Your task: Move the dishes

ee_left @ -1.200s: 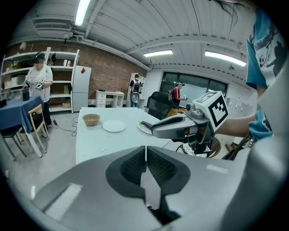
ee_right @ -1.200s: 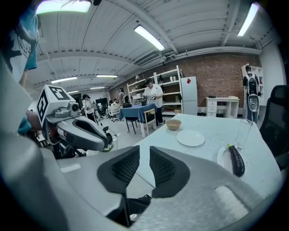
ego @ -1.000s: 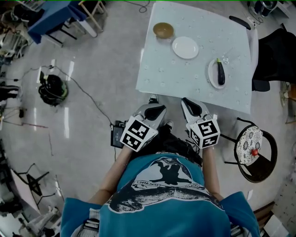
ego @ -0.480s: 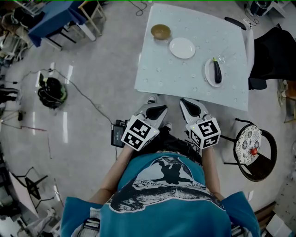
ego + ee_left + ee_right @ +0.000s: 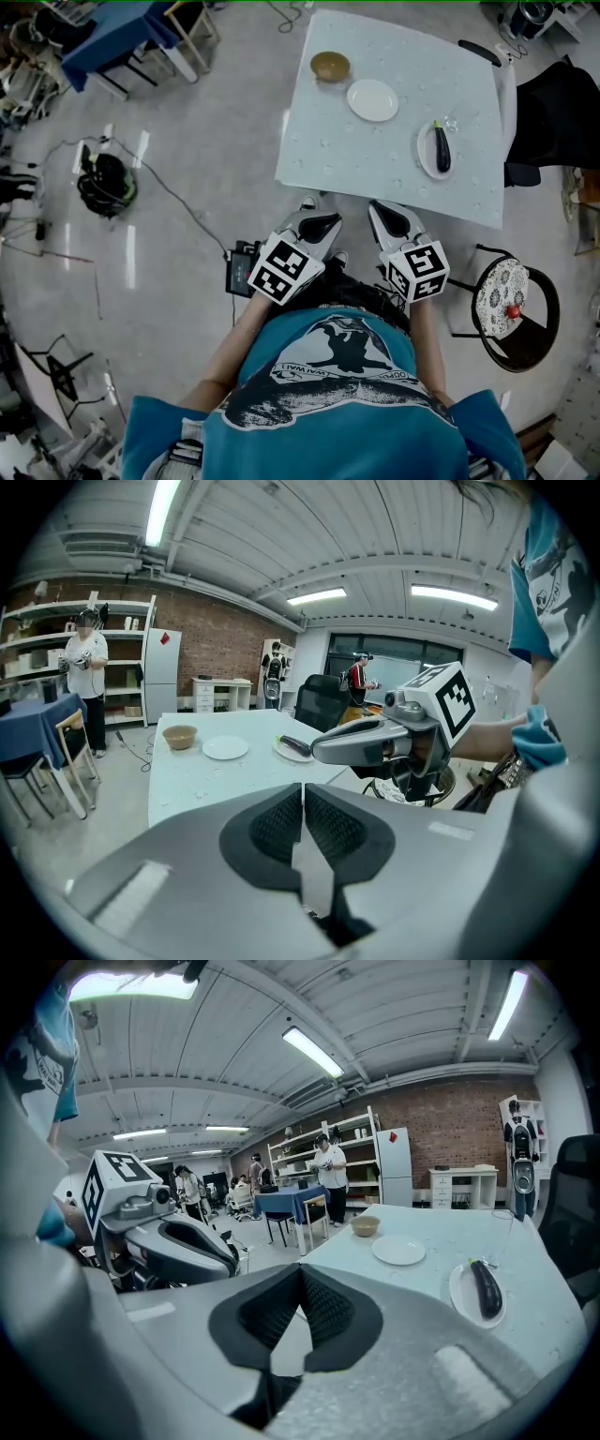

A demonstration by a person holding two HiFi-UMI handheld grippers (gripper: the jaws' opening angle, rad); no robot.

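Note:
A pale table (image 5: 375,150) stands ahead of me with three dishes on it. A tan bowl (image 5: 330,66) sits at the far left, an empty white plate (image 5: 372,99) beside it, and a white plate (image 5: 427,157) bearing a dark eggplant (image 5: 442,150) to the right. The same bowl (image 5: 365,1226), empty plate (image 5: 398,1252) and eggplant (image 5: 486,1287) show in the right gripper view. My left gripper (image 5: 320,222) and right gripper (image 5: 384,215) hang side by side just short of the table's near edge. Both are shut and hold nothing.
A black office chair (image 5: 553,112) stands at the table's right side, and a round stool (image 5: 511,300) with a patterned cushion stands near my right. A small black box (image 5: 238,272) with cables lies on the floor at my left. Blue-clothed tables (image 5: 122,33) and people are farther off.
Both grippers have stayed where they were; only the head view has shifted slightly.

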